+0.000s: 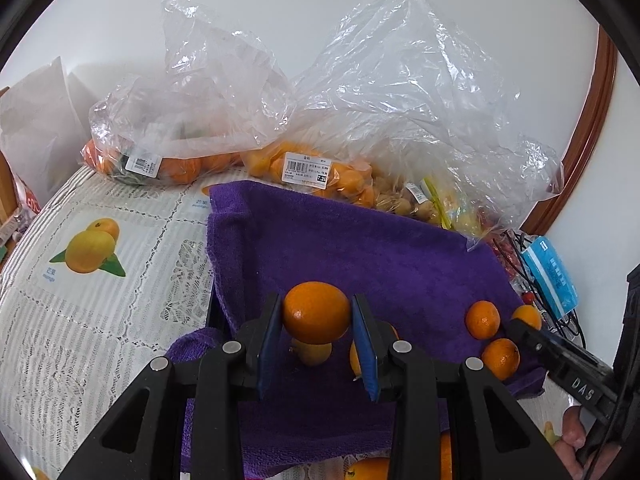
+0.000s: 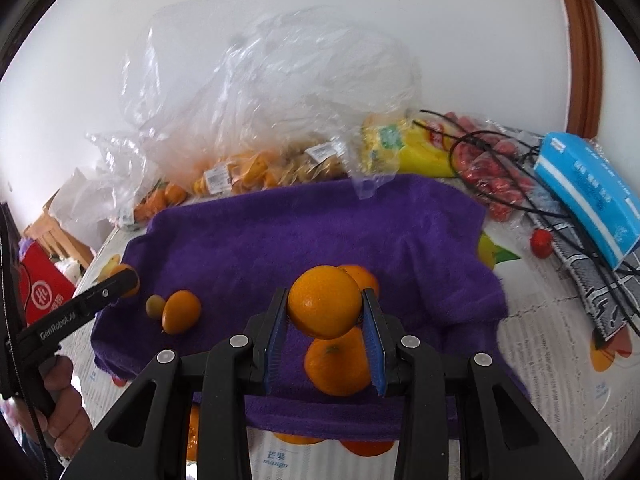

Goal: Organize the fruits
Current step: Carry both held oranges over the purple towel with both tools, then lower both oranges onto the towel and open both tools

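Left bag (image 1: 168, 120): 10 o'clock, holds oranges.
Middle bag (image 1: 360, 128): 12 o'clock, kumquats inside.
Towel (image 1: 360, 248): loose oranges at 3 o'clock.
Left gripper (image 1: 316, 316): clamped on kumquat (image 1: 316, 312).
Right gripper (image 2: 325, 304): clamped on orange (image 2: 324, 302), above towel.

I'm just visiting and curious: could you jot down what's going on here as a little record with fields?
Setting: table with a fruit-print cover
Work area: purple towel
Left gripper: shut on a small orange fruit
Right gripper: shut on an orange
Loose on towel: several small oranges
Behind towel: clear plastic bags of fruit
Right side: blue box, black cables
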Motion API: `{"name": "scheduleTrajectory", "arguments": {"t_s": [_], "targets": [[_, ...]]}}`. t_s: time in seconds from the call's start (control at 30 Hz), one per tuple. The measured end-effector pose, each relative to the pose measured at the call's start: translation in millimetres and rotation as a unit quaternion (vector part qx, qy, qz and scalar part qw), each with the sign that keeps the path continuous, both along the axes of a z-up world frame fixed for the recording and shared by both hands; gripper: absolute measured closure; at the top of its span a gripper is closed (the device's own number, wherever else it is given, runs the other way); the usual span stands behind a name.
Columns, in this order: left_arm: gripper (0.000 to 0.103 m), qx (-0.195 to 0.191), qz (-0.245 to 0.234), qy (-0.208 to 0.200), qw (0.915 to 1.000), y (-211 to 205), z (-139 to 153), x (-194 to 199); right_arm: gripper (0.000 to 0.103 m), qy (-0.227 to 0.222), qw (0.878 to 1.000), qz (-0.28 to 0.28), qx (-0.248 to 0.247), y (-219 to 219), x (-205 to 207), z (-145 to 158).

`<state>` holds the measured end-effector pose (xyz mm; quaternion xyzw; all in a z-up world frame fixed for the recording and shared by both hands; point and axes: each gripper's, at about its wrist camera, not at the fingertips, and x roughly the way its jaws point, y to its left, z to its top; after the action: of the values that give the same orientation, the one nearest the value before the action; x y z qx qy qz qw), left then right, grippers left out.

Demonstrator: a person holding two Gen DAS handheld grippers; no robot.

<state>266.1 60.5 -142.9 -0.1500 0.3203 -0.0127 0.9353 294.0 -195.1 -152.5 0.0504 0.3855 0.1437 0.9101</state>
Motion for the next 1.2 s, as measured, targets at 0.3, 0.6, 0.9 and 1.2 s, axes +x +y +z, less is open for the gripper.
{"name": "scheduleTrajectory", "arguments": {"t_s": [0.3, 0.6, 0.9, 1.2], "targets": [[0.070, 0.000, -0.003, 0.009, 1.0000, -2.5, 0.6, 0.9, 0.067, -0.001, 0.999, -0.004, -0.037, 12.1, -0.1, -9.6], [0.070, 0.004, -0.021, 0.017, 0.9996, -10.2, -1.1, 1.5, 0.068, -0.002, 0.999, -0.004, -0.045, 13.5, 0.6, -9.5], [0.070, 0.014, -0.053, 0.039, 0.9977, -24.3, -6.0, 4.5, 0.067, -0.008, 0.999, -0.004, -0.035, 9.6, -2.3, -5.0], [0.070, 0.013, -0.068, 0.047, 0.9965, -27.2, -8.7, 6.3, 0.066, -0.010, 0.999, -0.010, -0.043, 9.9, -2.9, -5.7]]}}
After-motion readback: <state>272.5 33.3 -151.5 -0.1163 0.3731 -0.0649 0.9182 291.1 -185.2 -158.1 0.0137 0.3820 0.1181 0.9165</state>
